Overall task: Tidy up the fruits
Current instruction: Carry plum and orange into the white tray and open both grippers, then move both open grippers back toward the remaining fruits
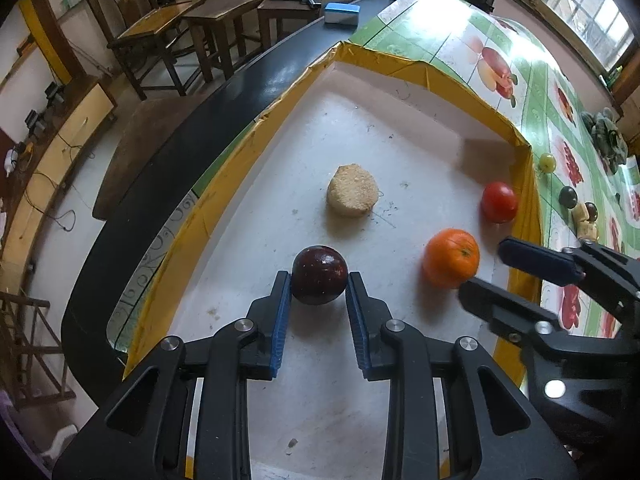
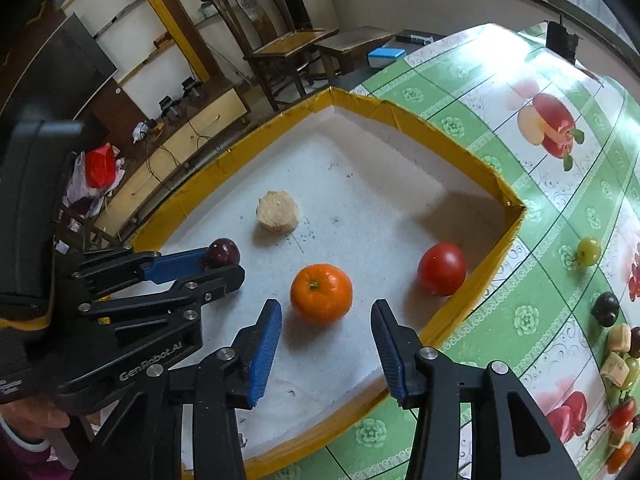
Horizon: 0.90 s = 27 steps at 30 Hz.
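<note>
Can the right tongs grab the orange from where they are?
Probably yes. The right tongs are open, and the orange sits just ahead of the gap with nothing between. The left tongs are off to the side, shut on the plum.

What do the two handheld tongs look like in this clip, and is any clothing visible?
Both left tongs and right tongs are black plastic linkages with silver rivets and ribbed blue pads. White "GenRobot.AI" lettering marks the left one. A purple sleeve shows at the corner.

Dark plum clamped – orange, tomato loose.
</note>
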Each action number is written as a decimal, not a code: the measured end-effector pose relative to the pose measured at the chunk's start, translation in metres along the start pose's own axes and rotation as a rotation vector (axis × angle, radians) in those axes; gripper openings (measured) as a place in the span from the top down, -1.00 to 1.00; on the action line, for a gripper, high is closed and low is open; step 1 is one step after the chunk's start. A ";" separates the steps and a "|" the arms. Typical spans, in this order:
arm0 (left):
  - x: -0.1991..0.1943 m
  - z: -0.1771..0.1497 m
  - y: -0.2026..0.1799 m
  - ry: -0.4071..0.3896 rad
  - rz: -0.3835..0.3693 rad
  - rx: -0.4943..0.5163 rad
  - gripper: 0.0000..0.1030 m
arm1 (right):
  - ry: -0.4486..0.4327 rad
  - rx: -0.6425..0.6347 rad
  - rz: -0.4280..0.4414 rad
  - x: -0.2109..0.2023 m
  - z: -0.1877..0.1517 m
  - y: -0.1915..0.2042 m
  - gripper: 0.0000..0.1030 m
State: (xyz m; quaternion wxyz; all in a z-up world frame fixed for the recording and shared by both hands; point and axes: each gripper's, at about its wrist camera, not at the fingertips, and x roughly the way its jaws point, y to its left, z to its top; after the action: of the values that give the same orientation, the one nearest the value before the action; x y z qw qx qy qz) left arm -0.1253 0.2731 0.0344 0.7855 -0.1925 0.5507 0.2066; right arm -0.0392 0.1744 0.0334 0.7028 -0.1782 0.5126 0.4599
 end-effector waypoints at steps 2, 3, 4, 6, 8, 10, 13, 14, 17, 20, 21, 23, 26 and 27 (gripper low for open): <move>-0.001 -0.001 0.001 0.000 0.009 -0.005 0.47 | -0.012 0.010 0.002 -0.006 -0.001 -0.001 0.12; -0.003 0.000 0.000 -0.003 0.015 -0.005 0.47 | -0.020 0.017 0.006 -0.010 -0.002 -0.001 0.12; -0.005 0.000 0.000 -0.009 0.019 -0.004 0.42 | -0.027 0.022 0.009 -0.015 -0.004 -0.002 0.12; -0.009 0.002 -0.003 -0.021 0.013 -0.009 0.05 | -0.044 0.028 0.012 -0.025 -0.007 -0.004 0.12; -0.018 0.004 -0.005 -0.053 0.000 -0.018 -0.29 | -0.060 0.034 0.010 -0.034 -0.012 -0.007 0.11; -0.023 0.005 -0.009 -0.065 0.003 -0.012 -0.31 | -0.071 0.048 0.010 -0.042 -0.017 -0.011 0.11; -0.028 0.005 -0.017 -0.074 0.006 0.004 -0.31 | -0.083 0.073 0.010 -0.053 -0.026 -0.018 0.11; -0.030 0.005 -0.019 -0.078 0.005 0.011 -0.31 | -0.088 0.079 0.006 -0.057 -0.031 -0.021 0.11; -0.037 0.006 -0.032 -0.094 0.002 0.036 -0.31 | -0.103 0.101 -0.008 -0.069 -0.039 -0.031 0.11; -0.043 0.007 -0.050 -0.107 -0.011 0.065 -0.31 | -0.115 0.139 -0.023 -0.081 -0.051 -0.044 0.11; -0.044 0.007 -0.056 -0.108 -0.019 0.075 -0.31 | -0.116 0.151 -0.029 -0.085 -0.055 -0.049 0.10; -0.047 0.006 -0.072 -0.110 -0.036 0.104 -0.31 | -0.121 0.178 -0.048 -0.093 -0.065 -0.059 0.10; -0.050 0.004 -0.096 -0.106 -0.061 0.152 -0.31 | -0.124 0.215 -0.069 -0.104 -0.080 -0.072 0.10; -0.050 0.003 -0.104 -0.104 -0.068 0.164 -0.31 | -0.124 0.227 -0.077 -0.107 -0.085 -0.076 0.10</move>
State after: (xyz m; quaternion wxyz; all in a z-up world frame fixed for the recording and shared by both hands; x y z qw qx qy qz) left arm -0.0829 0.1817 0.0903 0.8327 -0.1352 0.5172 0.1441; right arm -0.0289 0.0238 0.0764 0.7660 -0.0882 0.5095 0.3820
